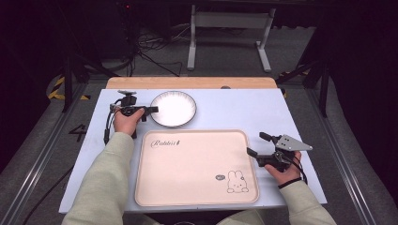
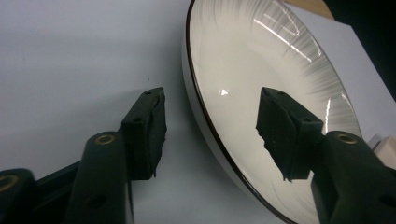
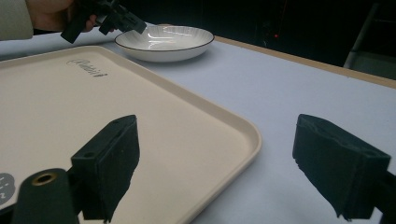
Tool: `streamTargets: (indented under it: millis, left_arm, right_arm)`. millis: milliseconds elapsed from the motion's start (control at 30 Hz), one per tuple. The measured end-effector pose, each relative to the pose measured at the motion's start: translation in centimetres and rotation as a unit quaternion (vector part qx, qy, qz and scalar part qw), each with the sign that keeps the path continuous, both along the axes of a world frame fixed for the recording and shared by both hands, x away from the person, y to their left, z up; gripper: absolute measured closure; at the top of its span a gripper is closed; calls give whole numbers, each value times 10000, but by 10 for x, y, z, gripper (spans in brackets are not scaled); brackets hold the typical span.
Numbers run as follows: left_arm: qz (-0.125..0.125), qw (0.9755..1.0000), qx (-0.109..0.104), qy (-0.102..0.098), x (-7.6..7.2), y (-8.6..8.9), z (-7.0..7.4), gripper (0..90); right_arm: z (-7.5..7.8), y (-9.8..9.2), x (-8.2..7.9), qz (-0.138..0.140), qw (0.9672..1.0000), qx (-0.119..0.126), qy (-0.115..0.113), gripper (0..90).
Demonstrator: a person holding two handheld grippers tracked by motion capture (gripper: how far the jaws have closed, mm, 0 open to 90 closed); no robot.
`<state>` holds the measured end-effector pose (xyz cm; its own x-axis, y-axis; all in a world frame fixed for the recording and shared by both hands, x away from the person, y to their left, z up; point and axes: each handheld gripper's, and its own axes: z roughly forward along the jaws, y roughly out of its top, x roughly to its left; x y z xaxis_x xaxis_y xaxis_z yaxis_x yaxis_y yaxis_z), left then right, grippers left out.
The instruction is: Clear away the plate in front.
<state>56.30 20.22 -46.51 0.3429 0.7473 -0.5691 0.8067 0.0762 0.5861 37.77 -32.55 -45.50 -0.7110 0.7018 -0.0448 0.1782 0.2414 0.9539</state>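
Note:
A white ribbed plate (image 1: 172, 108) with a dark rim stands at the back of the table, just behind a beige tray (image 1: 187, 168). My left gripper (image 1: 149, 112) reaches the plate's left rim. In the left gripper view its jaws straddle that rim (image 2: 210, 100): one pad stands over the table outside, the other over the plate (image 2: 261, 70) inside, and neither presses on it. My right gripper (image 1: 255, 143) is open beside the tray's right edge, with the tray's corner (image 3: 70, 102) below its gap (image 3: 215, 126). The right gripper view also has the plate (image 3: 163, 39) and the left gripper (image 3: 112, 16) far off.
The tray has a rabbit drawing (image 1: 237, 182) and script lettering (image 1: 165, 143) and carries nothing. The pale blue table (image 1: 234, 108) ends in a wooden strip at the back. Beyond it lie a dark floor, cables and a white stand's legs (image 1: 230, 42).

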Motion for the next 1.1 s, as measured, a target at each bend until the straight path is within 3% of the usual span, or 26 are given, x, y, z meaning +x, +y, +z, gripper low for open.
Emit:
streamTargets:
  millis: [67,233,500,633,800,933,1100]
  left_arm:
    - [-4,9999,-76,116,0,0,0,481]
    - [-4,9998,-115,169,0,-3,-1,554]
    - [159,9994,216,217,0,-9,0,716]
    - [231,9990,319,225,0,-11,2,731]
    - [313,9987,253,302,0,-12,2,743]
    - [483,9969,112,614,2,-11,4,769]
    - [636,9951,9,759,4,-11,5,791]
  right_arm:
    - [0,0,0,5,10000,0,-7,152]
    - [0,0,0,17,10000,5,-12,152]
    - [0,1,0,38,10000,-14,-20,154]
    - [0,1,0,46,10000,-15,-31,155]
    - [0,1,0,49,10000,-18,-21,156]
    - [0,1,0,60,10000,-34,-14,161]
    - [0,1,0,71,10000,-36,-15,162]
